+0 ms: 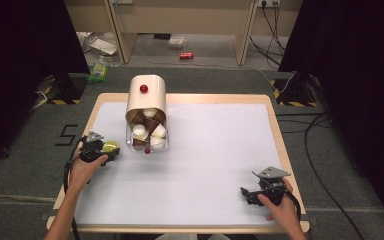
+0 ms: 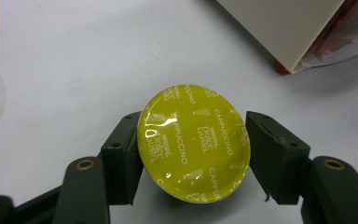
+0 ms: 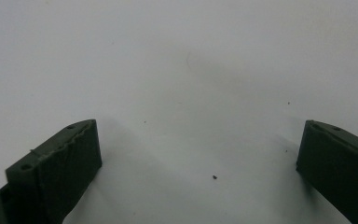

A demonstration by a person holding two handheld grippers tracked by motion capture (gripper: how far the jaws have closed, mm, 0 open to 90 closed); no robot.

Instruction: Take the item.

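Observation:
A yellow-lidded coffee capsule (image 2: 196, 142) printed "Cappuccino" sits between the jaws of my left gripper (image 2: 191, 135), both pads pressing on its rim, just above the white mat. In the high view this gripper (image 1: 111, 151) and the capsule (image 1: 110, 146) are at the table's left side, just left of a cream capsule dispenser (image 1: 146, 100) with a red knob. Several brown and white capsules (image 1: 149, 131) fill the dispenser's clear front. My right gripper (image 1: 245, 193) rests near the front right of the table. Its jaws stand wide open (image 3: 200, 149) over bare mat with nothing between them.
A white mat (image 1: 215, 150) covers the wooden table. The dispenser's cream corner (image 2: 284, 28) lies just beyond the left gripper. Beyond the table are carpet, cables, a red can (image 1: 186, 55) and desk legs.

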